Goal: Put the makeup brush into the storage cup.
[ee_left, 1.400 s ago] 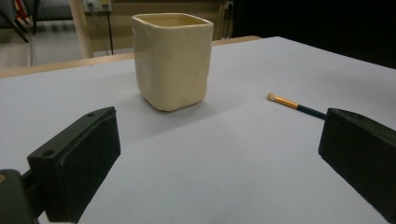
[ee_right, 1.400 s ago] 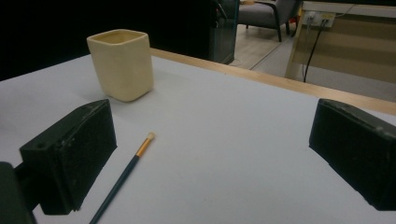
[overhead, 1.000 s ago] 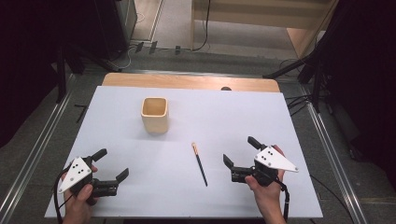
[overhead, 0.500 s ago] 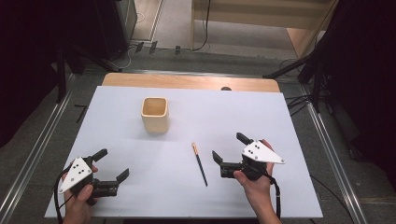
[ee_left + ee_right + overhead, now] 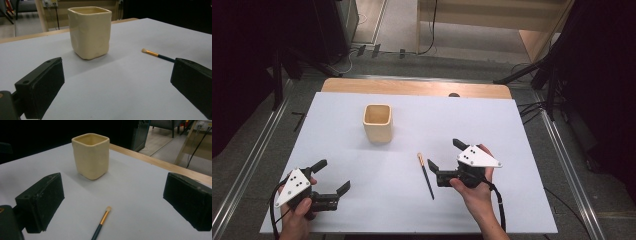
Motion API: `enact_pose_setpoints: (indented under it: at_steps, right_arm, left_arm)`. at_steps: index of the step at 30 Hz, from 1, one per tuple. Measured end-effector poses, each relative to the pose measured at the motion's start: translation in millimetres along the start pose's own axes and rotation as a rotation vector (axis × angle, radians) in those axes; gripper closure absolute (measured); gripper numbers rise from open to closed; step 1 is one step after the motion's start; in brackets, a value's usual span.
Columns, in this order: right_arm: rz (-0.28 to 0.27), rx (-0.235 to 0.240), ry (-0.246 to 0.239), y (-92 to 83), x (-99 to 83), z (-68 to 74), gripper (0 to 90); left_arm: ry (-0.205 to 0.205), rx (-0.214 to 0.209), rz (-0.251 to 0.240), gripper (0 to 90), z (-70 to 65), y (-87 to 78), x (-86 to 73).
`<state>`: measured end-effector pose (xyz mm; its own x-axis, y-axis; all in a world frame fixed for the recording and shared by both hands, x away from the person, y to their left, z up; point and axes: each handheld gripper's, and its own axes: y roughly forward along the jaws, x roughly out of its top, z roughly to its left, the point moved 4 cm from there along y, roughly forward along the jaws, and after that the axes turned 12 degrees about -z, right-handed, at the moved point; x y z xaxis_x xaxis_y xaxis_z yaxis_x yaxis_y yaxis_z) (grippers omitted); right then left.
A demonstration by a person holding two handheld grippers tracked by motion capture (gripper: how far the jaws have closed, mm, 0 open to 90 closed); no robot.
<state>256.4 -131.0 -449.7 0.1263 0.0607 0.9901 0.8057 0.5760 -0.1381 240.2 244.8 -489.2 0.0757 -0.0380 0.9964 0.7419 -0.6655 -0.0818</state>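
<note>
Nothing done: brush (image 5: 426, 174) lies mid-desk, ungripped, cup (image 5: 378, 122) empty; my right tongs (image 5: 447, 160) gape beside it, left tongs (image 5: 332, 175) open.

A lab or recording studio, white-topped wooden table (image 5: 412, 89) on a grey floor, metal rails (image 5: 569, 165) along both sides, black curtains (image 5: 602, 75) around, dark stands (image 5: 552, 80) and loose cables (image 5: 432, 30) behind, plywood furniture (image 5: 532, 35) beyond

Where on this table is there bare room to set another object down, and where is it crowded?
Free: the far right, beyond the right gripper, and the far-left strip left of the cream cup. Also between the cup and the left gripper. Crowded: around the brush, beside the right gripper.
</note>
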Motion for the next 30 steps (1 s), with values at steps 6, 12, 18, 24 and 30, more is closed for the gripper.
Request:
enact_pose_setpoints:
  at_steps: [6, 12, 18, 24, 30]
  right_arm:
    - [0.025, 0.013, -0.002, 7.7, 1.6, 4.0, 3.9]
    - [0.059, 0.018, -0.005, 14.9, 3.5, 7.5, 5.6]
    - [0.113, 0.034, -0.013, 23.1, 2.9, 11.5, 7.1]
    - [0.186, 0.030, -0.019, 31.7, -0.5, 12.6, 13.6]
    - [0.261, 0.031, -0.032, 38.8, -5.5, 14.8, 13.8]
  left_arm:
    - [0.001, 0.000, 0.001, 0.0, -0.7, 0.3, 0.1]
    - [0.004, 0.004, 0.002, 0.0, -0.1, 0.3, -0.2]
    - [0.008, 0.005, 0.005, 0.0, -0.3, 0.4, -0.5]
    - [0.012, 0.006, 0.007, 0.0, -0.3, 0.2, -0.4]
    - [0.012, 0.006, 0.009, 0.0, -0.5, 0.4, -0.6]
